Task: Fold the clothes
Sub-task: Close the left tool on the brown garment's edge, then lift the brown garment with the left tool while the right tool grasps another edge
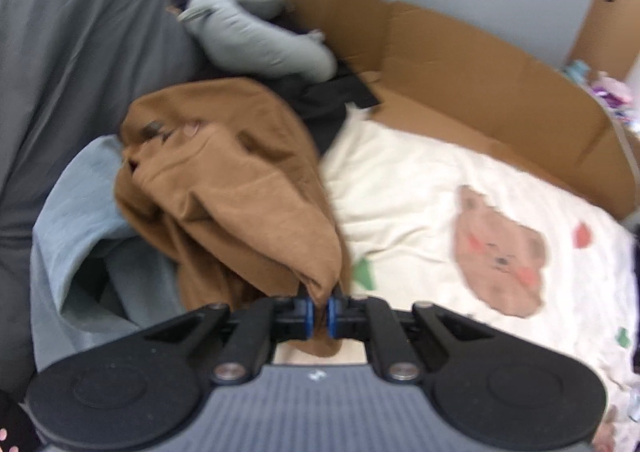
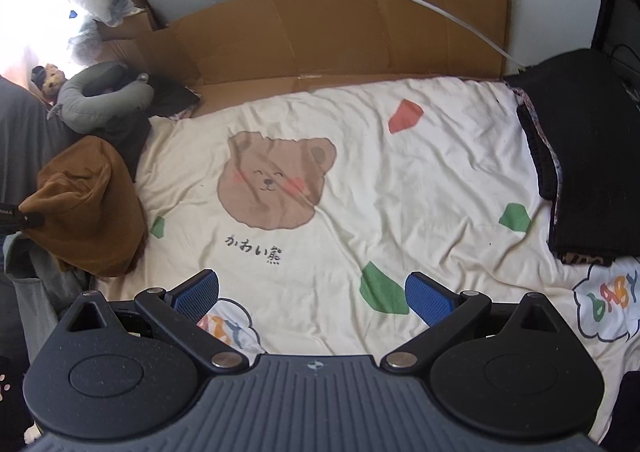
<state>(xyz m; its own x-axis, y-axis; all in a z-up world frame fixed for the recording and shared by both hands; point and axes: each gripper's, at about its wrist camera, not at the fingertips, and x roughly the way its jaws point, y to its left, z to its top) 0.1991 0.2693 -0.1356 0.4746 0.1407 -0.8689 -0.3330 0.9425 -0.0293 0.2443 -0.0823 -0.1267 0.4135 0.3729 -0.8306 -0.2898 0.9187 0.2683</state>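
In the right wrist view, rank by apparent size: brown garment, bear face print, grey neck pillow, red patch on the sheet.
1. Brown garment and bear face print: look alike, and the garment's nearness makes it unsure.
2. Grey neck pillow.
3. Red patch, smallest.

Bear-print bed sheet (image 2: 360, 180) under brown garment (image 2: 88, 208)

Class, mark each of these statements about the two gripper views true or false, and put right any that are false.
1. The left gripper is shut on the brown garment. True.
2. The right gripper holds a black garment. False: it is open and holds nothing.
3. The bedsheet has a bear face printed on it. True.
4. The cardboard lies flat over the bear. False: it stands behind the bed against the wall.
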